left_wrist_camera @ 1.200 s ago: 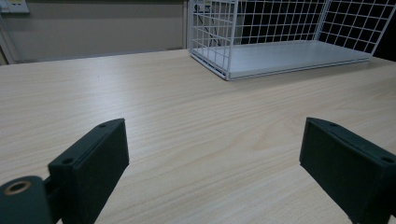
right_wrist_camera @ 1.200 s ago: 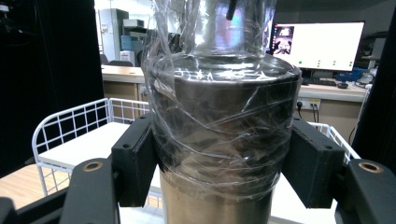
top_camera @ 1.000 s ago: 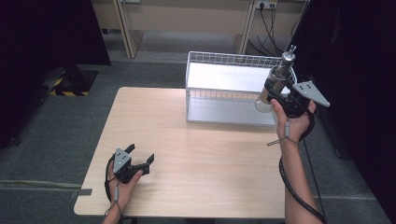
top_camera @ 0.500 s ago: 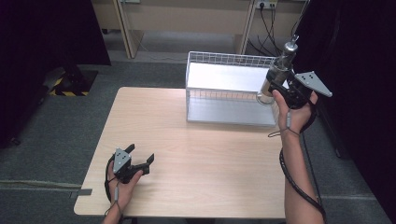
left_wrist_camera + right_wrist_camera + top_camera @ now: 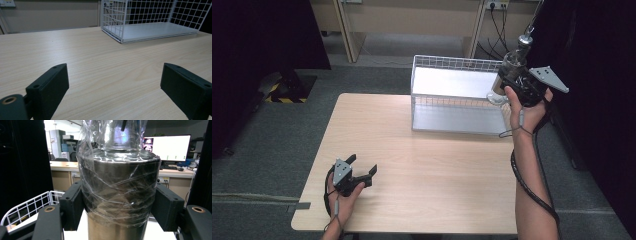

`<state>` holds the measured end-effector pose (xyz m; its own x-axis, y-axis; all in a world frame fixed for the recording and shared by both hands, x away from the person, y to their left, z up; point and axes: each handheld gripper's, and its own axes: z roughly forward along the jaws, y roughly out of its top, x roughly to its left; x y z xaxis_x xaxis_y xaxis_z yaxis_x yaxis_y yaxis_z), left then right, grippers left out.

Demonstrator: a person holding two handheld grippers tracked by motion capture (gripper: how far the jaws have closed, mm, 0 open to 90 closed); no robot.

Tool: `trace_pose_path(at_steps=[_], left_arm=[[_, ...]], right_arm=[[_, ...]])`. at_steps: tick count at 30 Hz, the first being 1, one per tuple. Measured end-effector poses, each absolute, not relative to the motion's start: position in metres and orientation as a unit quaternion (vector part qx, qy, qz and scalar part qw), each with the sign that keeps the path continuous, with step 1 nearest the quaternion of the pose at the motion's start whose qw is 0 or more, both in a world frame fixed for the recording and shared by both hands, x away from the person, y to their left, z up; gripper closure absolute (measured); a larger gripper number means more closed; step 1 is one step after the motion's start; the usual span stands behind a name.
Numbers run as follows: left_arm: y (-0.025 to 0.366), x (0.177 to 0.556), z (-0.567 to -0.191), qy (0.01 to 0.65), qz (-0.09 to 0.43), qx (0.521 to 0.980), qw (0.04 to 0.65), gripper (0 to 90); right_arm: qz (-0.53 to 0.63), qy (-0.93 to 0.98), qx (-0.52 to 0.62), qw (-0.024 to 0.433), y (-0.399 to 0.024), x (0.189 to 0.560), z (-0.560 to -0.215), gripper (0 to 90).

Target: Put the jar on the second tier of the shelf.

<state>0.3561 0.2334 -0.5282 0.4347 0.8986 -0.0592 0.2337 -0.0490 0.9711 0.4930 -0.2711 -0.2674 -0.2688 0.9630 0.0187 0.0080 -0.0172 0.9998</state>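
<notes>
Raised right gripper [image 5: 512,80], plastic-wrapped steel bottle [image 5: 510,70], wire basket [image 5: 452,95]

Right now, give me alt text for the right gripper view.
The right gripper clamps a metal bottle wrapped in clear plastic film between its black jaws. A white wire basket sits lower left.

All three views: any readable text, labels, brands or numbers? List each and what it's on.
No text can be read in any view.
Monitor behind the right gripper: screen content too small and blurred to read.
Wrapped steel bottle: no label or brand visible through the plastic film.
Wire basket, table, left gripper: no markings visible.
Yellow and black hazard stripes on the floor: a marking, no words.
</notes>
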Motion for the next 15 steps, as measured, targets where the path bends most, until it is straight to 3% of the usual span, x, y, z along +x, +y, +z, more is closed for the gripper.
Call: trace_pose_path(at_steps=[15], left_arm=[[0.234, 0.356, -0.528, 0.433, 0.308, 0.654, 0.538, 7.7]], right_arm=[[0.564, 0.558, 0.441, 0.419, -0.270, 0.513, -0.258, 34.1]])
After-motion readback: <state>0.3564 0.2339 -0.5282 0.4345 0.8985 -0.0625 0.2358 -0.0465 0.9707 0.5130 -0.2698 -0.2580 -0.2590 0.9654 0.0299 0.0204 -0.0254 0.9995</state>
